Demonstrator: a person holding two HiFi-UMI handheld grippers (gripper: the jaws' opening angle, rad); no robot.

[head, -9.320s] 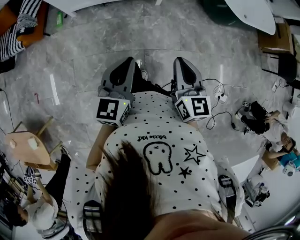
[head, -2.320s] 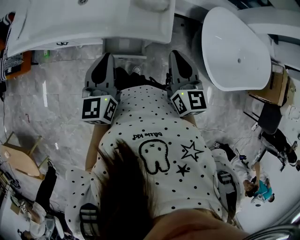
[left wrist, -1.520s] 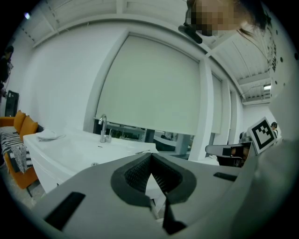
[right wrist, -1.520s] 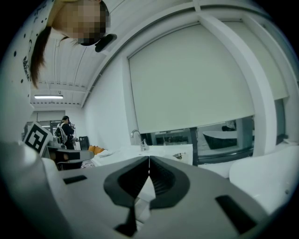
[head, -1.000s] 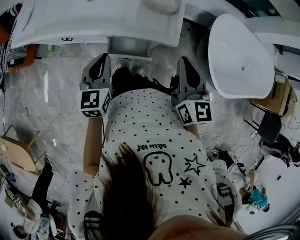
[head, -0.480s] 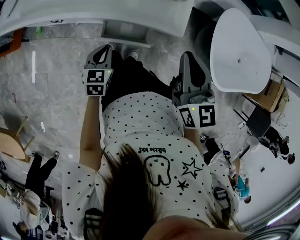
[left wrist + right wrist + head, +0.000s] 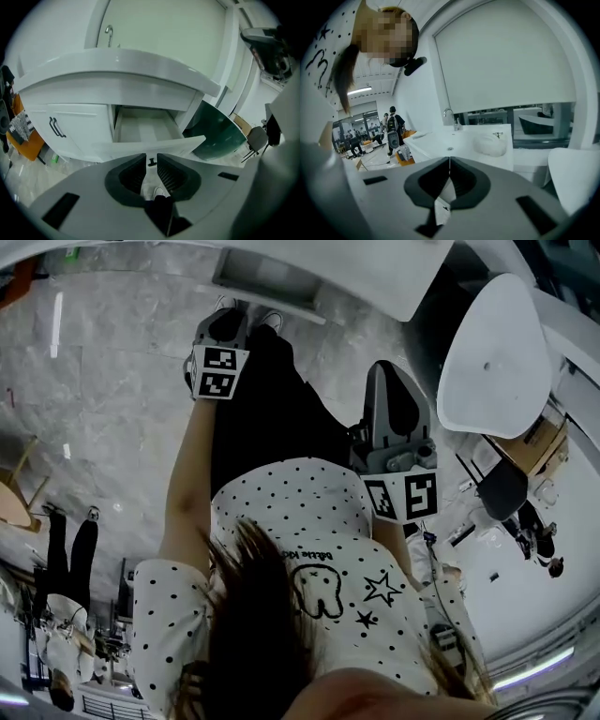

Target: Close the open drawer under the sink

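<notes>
In the head view, the left gripper [image 7: 228, 317] was held low, pointing at the open drawer [image 7: 267, 282] that jutted from under the sink counter [image 7: 394, 277]. The right gripper [image 7: 389, 371] hung closer to the person's dotted shirt [image 7: 309, 512]. In the left gripper view, the jaws stood slightly apart, having just been opening, with nothing between them. The drawer's small dark handle [image 7: 152, 162] showed through the gap, and the drawer stood pulled out beside a closed cabinet door [image 7: 70, 126]. In the right gripper view, the jaws were clenched together on nothing, facing the basin [image 7: 490, 143] and faucet [image 7: 449, 115].
</notes>
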